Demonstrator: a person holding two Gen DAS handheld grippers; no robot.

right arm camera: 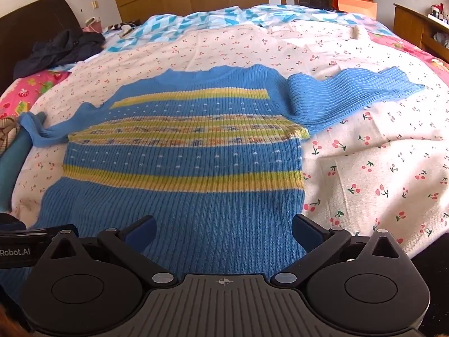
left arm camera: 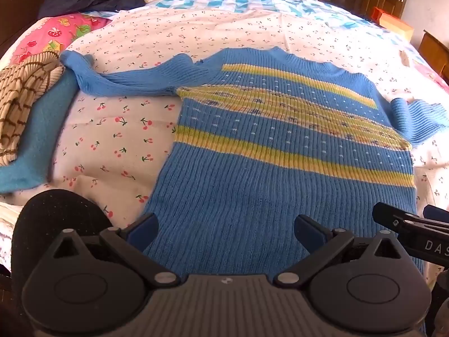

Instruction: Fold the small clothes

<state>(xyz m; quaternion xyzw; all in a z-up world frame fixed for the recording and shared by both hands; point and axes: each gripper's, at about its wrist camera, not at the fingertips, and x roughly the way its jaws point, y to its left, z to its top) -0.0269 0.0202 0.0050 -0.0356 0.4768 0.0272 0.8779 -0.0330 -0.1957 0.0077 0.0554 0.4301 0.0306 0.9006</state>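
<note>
Lying flat under both grippers — sweater (left arm camera: pixel 252 146) hem between wide-open jaws, ungripped.

I see my left gripper (left arm camera: pixel 224 231) wide open over the bottom of a blue sweater (left arm camera: pixel 280 140) lying flat on the cherry sheet (left arm camera: pixel 112 140), with a striped top (left arm camera: pixel 25 98) at the left and the right gripper (left arm camera: pixel 415 224) poking in.

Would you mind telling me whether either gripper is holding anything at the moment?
Nothing is held: the left gripper and right gripper are open above the sweater.
</note>
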